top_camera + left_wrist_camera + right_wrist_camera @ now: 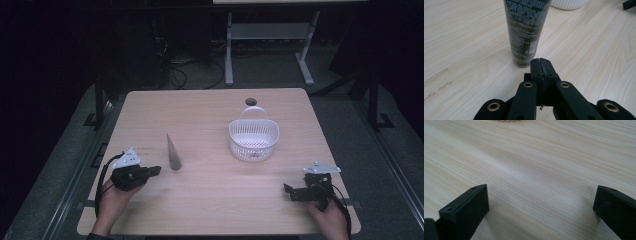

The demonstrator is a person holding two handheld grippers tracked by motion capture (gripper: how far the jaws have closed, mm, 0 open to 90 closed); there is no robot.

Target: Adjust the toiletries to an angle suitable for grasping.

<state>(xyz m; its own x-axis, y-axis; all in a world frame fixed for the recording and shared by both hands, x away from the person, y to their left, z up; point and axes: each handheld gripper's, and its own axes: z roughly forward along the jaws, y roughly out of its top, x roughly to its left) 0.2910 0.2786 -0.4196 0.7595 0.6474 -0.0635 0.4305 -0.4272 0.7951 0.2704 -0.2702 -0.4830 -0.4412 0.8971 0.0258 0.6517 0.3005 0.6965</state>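
On the worktop (pixel 210 200), the left hand-held gripper (pixel 154 170) sits closed and empty just near of a dark tube (pixel 173 152); the right hand-held gripper (pixel 288 190) gapes wide, empty. A white basket (pixel 253 138) stands far right.

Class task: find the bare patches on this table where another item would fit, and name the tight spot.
Free: the table between the left gripper and the right gripper; the far-left area beyond the tube; the strip between tube and basket. Tight: just ahead of the left gripper, near the tube.
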